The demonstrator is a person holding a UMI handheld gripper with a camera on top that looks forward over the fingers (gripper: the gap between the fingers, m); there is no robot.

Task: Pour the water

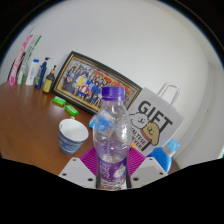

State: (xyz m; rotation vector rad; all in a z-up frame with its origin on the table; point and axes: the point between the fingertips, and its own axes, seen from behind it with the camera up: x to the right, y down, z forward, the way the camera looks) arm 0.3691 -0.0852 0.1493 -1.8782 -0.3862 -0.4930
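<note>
Clear plastic water bottle [111,140] with a purple cap stands upright, squeezed tight between the gripper [112,172] fingers. White paper cup [72,134] sits just beside it.

The claw [111,172] grips a clear water bottle [110,140] with a purple cap, upright, both purple pads [92,163] pressing its sides. Just left of the bottle a white bowl [72,133] sits on the wooden bench [28,120]. A white gift bag [152,122] stands to the right. Beyond, a framed group photo [88,78] leans on the wall, with small bottles [40,73] beside it.
</note>
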